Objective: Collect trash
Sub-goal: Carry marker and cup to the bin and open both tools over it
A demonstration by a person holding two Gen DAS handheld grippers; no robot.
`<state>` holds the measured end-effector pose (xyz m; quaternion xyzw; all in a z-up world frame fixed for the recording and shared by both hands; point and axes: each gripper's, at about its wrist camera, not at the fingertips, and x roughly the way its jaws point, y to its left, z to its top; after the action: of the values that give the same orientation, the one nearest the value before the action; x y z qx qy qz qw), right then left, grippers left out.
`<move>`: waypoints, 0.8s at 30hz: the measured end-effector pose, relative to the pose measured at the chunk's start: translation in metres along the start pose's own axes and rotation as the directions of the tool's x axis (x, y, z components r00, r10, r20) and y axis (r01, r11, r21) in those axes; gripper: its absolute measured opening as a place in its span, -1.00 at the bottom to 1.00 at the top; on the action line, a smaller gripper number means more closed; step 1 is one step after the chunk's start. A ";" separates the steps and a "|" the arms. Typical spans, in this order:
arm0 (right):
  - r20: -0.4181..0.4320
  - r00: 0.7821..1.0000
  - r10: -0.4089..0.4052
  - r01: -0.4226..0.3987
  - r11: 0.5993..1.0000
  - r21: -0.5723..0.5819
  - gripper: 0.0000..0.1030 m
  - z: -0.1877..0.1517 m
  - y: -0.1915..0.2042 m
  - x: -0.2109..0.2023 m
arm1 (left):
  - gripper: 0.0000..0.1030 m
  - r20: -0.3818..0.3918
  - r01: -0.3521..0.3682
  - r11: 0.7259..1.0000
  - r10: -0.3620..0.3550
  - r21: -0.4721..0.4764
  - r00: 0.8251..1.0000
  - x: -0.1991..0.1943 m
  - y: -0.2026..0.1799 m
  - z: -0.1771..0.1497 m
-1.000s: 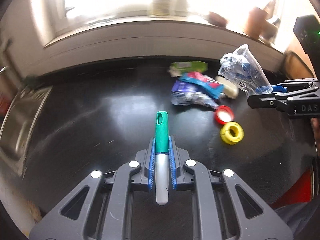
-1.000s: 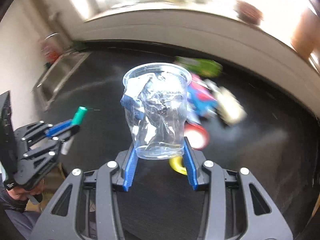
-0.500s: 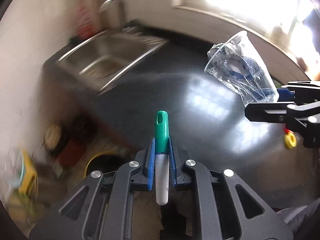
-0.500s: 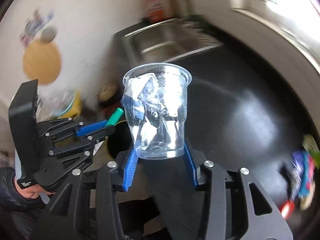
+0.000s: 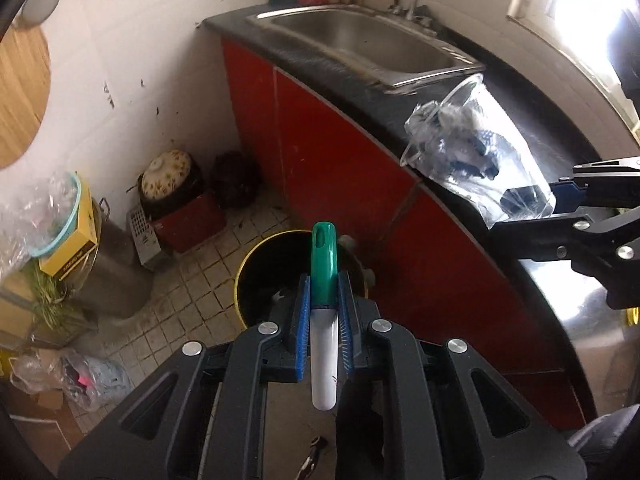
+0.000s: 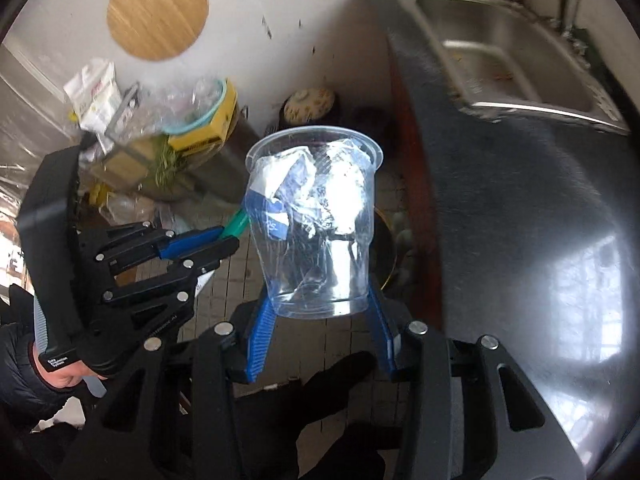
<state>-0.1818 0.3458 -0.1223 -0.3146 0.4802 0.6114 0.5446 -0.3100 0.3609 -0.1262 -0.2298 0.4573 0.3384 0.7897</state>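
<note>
Clamping a green-capped white marker (image 5: 323, 312) between the pressed-together blue pads of the left gripper (image 5: 323, 280), directly above a round yellow-rimmed bin (image 5: 256, 264). Pinching a clear, ribbed plastic cup (image 6: 316, 224) stuffed with crumpled wrappers at its base in the half-spread right gripper (image 6: 320, 312), beside the glossy black countertop edge (image 6: 424, 208), over tiled floor.

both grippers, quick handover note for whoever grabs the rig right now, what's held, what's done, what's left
Left gripper: shut on the green-capped marker, poised over the yellow-rimmed bin on the tiled floor.
Right gripper: shut on the clear plastic cup stuffed with wrappers, beside the counter edge, near the bin.
Done: both items picked up and carried to the bin.
Left: release marker and cup into the bin, then check the counter for more; a yellow ring shows at its far edge.
</note>
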 end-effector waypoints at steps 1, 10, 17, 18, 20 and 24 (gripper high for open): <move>-0.012 1.000 0.001 -0.001 1.000 -0.001 -0.16 0.003 0.004 0.006 | -0.75 -0.003 -0.001 1.000 0.001 -0.005 1.000 0.005 0.004 0.000; -0.085 0.996 -0.012 0.010 1.000 -0.025 -0.08 0.031 0.013 0.055 | -0.69 -0.041 0.043 0.998 -0.045 -0.050 0.998 0.053 0.035 -0.007; -0.111 0.993 -0.034 0.032 0.999 -0.016 0.19 0.038 0.010 0.072 | 0.27 -0.041 0.029 0.995 -0.033 -0.091 0.999 0.064 0.053 -0.012; -0.107 0.994 -0.039 0.038 0.999 -0.016 0.20 0.037 0.008 0.070 | 0.27 -0.040 0.028 0.995 -0.031 -0.092 0.999 0.063 0.053 -0.012; -0.099 0.994 -0.043 0.043 0.999 -0.010 0.24 0.033 0.005 0.066 | 0.31 -0.040 0.023 0.996 -0.027 -0.090 0.999 0.060 0.054 -0.015; -0.064 0.996 -0.055 0.058 0.997 0.047 0.30 0.018 -0.011 0.043 | 0.46 -0.044 0.019 0.998 -0.022 -0.063 0.999 0.053 0.048 -0.017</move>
<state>-0.1776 0.3779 -0.1581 -0.3338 0.5027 0.5739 0.5537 -0.3370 0.3987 -0.1833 -0.2666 0.4615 0.3393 0.7751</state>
